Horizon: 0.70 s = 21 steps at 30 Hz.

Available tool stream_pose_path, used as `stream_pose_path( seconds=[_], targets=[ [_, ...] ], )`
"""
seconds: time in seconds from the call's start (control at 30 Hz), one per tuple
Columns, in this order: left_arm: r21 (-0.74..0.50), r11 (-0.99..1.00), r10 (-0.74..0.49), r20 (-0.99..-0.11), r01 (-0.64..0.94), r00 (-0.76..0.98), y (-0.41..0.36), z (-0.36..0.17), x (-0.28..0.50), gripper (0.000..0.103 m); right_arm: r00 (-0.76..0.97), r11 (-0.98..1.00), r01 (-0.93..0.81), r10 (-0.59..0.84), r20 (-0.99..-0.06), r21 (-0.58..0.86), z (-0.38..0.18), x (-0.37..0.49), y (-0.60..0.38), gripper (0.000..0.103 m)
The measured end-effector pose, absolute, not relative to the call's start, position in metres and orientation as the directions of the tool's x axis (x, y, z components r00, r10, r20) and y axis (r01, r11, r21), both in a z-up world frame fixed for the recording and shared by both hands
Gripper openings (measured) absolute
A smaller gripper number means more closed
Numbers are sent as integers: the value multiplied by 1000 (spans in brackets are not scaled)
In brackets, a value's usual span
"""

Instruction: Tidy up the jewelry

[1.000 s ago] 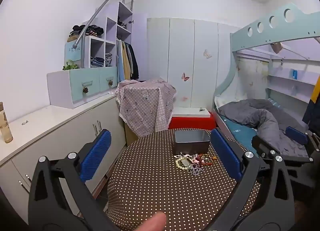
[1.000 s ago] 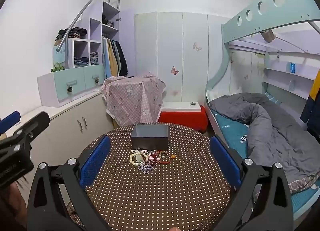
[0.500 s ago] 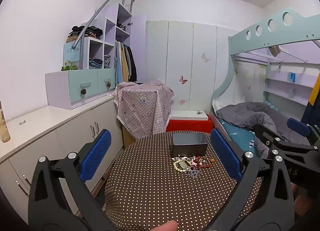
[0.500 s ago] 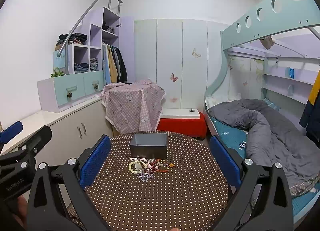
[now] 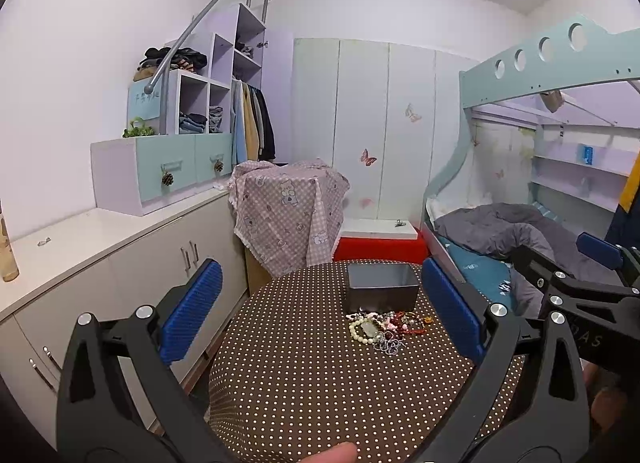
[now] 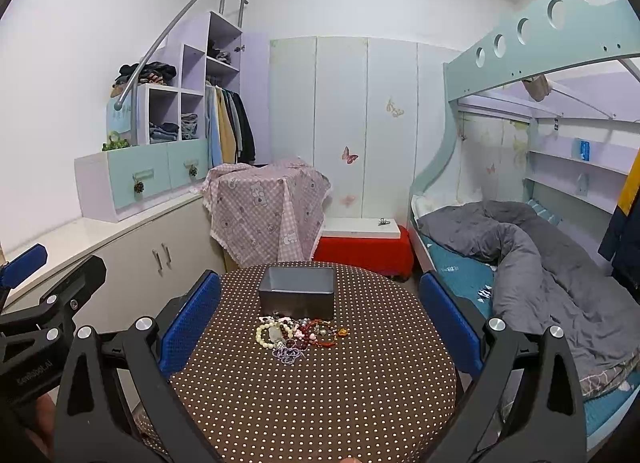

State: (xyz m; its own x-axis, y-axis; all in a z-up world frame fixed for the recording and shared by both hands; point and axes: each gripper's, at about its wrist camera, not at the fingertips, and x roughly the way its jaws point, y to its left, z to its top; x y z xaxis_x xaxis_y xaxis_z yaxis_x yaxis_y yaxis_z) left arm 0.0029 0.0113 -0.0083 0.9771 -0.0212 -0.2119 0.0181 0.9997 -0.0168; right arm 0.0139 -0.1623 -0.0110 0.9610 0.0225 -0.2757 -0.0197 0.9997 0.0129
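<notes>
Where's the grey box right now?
The grey box sits on the far half of the polka-dot table, near centre in the right wrist view, directly behind the jewelry pile. In the left wrist view it lies right of centre.

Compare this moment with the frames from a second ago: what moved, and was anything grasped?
Both cameras tilted upward slightly, so the table sits lower in view. Nothing was grasped: left gripper and right gripper remain open and empty. The jewelry pile and gray box have not moved.
</notes>
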Motion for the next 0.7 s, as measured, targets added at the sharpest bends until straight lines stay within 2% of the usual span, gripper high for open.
stream_pose_path(
  seconds=[0.53,0.7],
  targets=[
    [-22,999,-30,-203,26,979,10,-11,20,97,963,1000,-20,18,-269,-3,-11,31,-158,96],
    [-26,999,-27,-214,22,976,12,-17,31,97,955,1000,-25,21,-295,-7,-19,45,-158,96]
  ],
)
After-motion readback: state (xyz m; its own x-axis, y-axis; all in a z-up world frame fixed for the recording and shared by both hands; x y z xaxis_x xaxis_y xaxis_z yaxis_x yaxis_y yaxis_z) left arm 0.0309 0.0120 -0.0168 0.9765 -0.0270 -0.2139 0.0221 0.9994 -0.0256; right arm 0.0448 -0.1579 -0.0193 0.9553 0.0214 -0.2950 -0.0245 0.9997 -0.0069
